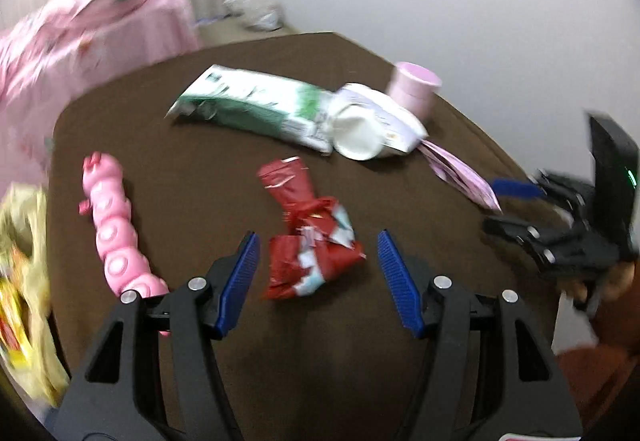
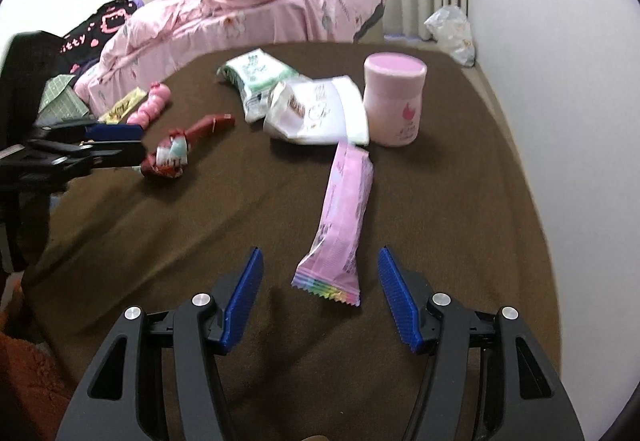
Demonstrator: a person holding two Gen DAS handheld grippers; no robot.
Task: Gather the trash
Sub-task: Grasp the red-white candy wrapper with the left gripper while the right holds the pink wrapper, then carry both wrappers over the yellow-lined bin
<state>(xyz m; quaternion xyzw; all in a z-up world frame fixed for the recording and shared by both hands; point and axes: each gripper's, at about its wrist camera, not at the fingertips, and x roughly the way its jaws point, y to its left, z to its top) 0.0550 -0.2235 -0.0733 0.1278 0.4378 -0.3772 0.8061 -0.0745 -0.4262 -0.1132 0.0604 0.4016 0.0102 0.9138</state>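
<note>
A crumpled red wrapper (image 1: pixel 312 237) lies on the brown table (image 1: pixel 200 177). My left gripper (image 1: pixel 318 265) is open, its blue pads on either side of the wrapper's near end. The wrapper also shows in the right wrist view (image 2: pixel 176 151), with the left gripper (image 2: pixel 116 141) beside it. A long pink wrapper (image 2: pixel 340 225) lies in front of my right gripper (image 2: pixel 320 289), which is open around its near end. A green and white packet (image 1: pixel 256 105), a white packet (image 1: pixel 372 125) and a pink toy (image 1: pixel 114 237) also lie on the table.
A pink lidded jar (image 2: pixel 394 101) stands at the far right of the table. A yellow wrapper (image 2: pixel 122 107) lies by the pink toy (image 2: pixel 152 107). A pink quilt (image 2: pixel 248 5) lies on the bed behind. A white plastic bag (image 2: pixel 452 29) sits on the floor.
</note>
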